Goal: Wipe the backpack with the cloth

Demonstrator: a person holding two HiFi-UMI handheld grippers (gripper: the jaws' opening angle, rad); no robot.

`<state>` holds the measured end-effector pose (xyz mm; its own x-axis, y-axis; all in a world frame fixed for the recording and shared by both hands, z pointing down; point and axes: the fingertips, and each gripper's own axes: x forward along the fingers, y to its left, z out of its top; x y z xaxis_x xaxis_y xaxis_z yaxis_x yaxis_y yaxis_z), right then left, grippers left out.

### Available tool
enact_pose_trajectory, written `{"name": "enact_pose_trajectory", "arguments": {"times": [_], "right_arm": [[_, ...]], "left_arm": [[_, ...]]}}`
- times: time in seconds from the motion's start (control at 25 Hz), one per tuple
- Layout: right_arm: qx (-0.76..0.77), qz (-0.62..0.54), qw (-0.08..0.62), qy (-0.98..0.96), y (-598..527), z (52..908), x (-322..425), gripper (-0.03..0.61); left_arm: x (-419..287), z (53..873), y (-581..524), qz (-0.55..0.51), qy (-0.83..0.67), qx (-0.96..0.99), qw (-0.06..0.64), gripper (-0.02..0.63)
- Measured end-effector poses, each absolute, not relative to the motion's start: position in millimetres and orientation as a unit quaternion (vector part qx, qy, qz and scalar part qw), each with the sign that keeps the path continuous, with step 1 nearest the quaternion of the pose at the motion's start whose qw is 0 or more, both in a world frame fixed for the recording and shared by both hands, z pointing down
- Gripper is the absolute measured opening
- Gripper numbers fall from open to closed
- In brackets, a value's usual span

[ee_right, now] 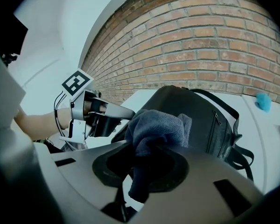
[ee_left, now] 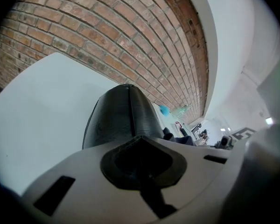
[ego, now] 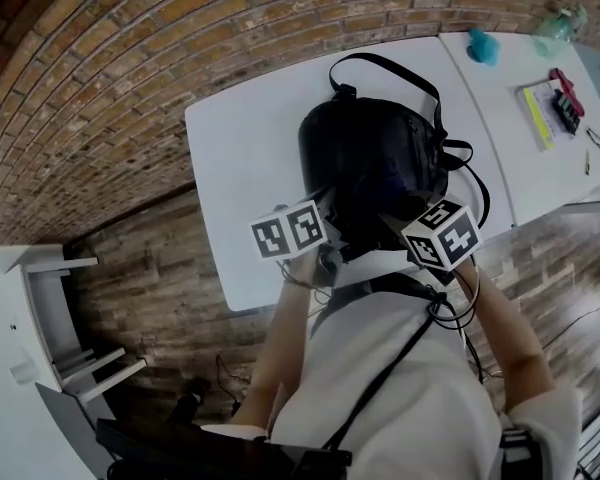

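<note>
The right gripper (ee_right: 147, 160) has its jaws closed on a bunched dark blue-grey terry cloth (ee_right: 158, 127). One end hangs down through the mouth of the gripper, and the bulk is puffed out in front, lying against the near side of the rounded black leather-look backpack (ee_right: 205, 113). The left gripper (ee_left: 140, 157) appears to have its jaws drawn together on a raised ridge of the same backpack, which rises straight out of its mouth and fills the middle of the left gripper view. In the right gripper view, the left gripper reaches the bag's near left edge, just beside the cloth. The backpack lies on a white rectangular table (ego: 240, 168) with its thin black carry straps (ego: 380, 63) looping off the far end and the right side. The head view shows both marker cubes at the bag's near edge, left (ego: 290, 230) and right (ego: 442, 236). A second white table (ego: 520, 148) adjoins on the right, carrying a small teal object (ego: 483, 46) and a few other small items. A red brick wall (ego: 130, 68) runs behind the tables.
</note>
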<state>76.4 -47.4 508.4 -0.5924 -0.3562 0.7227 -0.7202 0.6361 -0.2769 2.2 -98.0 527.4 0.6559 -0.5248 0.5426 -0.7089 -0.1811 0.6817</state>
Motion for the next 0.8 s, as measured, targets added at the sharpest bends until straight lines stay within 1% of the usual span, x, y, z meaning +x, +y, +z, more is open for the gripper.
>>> {"name": "enact_pose_trajectory", "arguments": {"times": [0.8], "right_arm": [[0.294, 0.335, 0.329, -0.832, -12.8, 528.9, 76.2, 0.074]], "left_arm": [[2.8, 527.2, -97.4, 0.088, -0.401, 0.765, 0.496, 0.005]]}}
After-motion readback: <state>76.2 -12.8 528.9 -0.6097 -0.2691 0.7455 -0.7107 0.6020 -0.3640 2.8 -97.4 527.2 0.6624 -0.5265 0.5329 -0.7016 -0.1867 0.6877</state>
